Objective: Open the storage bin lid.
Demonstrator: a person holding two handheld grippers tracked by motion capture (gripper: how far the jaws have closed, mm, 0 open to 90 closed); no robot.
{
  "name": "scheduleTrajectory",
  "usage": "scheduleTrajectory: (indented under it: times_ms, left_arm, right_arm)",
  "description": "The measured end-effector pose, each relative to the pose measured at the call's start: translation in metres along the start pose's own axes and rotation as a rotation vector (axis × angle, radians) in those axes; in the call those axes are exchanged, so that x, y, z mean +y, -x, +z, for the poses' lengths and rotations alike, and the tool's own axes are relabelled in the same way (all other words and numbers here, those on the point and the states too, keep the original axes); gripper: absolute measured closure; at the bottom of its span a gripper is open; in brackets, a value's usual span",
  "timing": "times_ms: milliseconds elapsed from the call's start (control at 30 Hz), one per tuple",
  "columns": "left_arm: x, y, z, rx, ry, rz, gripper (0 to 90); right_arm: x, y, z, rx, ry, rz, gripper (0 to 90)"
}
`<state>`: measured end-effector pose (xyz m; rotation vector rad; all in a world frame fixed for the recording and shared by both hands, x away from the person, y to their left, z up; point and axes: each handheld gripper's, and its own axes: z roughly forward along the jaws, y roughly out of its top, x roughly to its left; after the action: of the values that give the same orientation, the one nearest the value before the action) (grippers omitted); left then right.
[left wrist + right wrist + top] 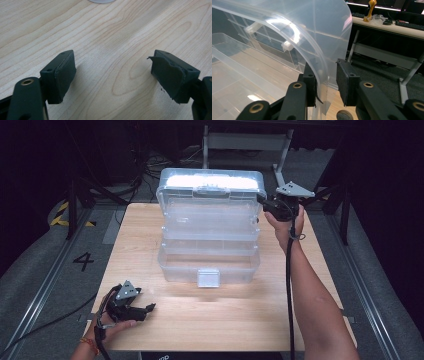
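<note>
From the high view, a clear plastic tiered storage box (209, 232) is standing open in the middle of the pale wooden table (150, 245), its lid (211, 184) tipped up at the far side. The right gripper (265, 202) is reaching in at the lid's right edge, while the left gripper (145, 309) is lying low near the table's front left corner, well apart from the box.

In the left gripper view, the left gripper (112, 72) is resting released, its two black jaws standing wide with bare wood grain between them.

In the right gripper view, the right gripper (325, 82) is straddling the lid's curved translucent rim (319, 60). One pad is lying against the plastic; a narrow gap is showing at the other pad, so the grip is not yet clenched.

The risk I judge here: the hold is sitting on a thin, slick, curved edge, so the rim may be slipping out as the lid swings. With the left gripper not steadying the base, the whole box could be sliding or tipping.
</note>
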<state>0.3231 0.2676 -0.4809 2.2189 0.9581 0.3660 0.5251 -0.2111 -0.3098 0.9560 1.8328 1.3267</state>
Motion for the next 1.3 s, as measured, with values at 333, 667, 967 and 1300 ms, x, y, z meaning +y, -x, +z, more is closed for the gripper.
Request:
scheduleTrajectory:
  times_ms: [333, 667, 967, 1300]
  left_arm:
    - [0.0, 0.0, 0.0, -0.001, 0.0, 0.001, 20.4]
    - [0.0, 0.0, 0.0, -0.001, 0.0, 0.001, 20.4]
    - [0.0, 0.0, 0.0, -0.002, 0.0, 0.0, 20.4]
    - [0.0, 0.0, 0.001, 0.002, 0.008, 0.0, 20.3]
  right_arm:
    - [0.002, 0.003, 0.006, -0.006, 0.002, 0.006, 71.8]
    - [0.004, 0.005, 0.01, -0.009, -0.003, 0.009, 72.2]
    - [0.008, 0.008, 0.016, -0.014, -0.013, 0.017, 73.0]
    - [0.011, 0.014, 0.021, -0.01, -0.015, 0.034, 75.6]
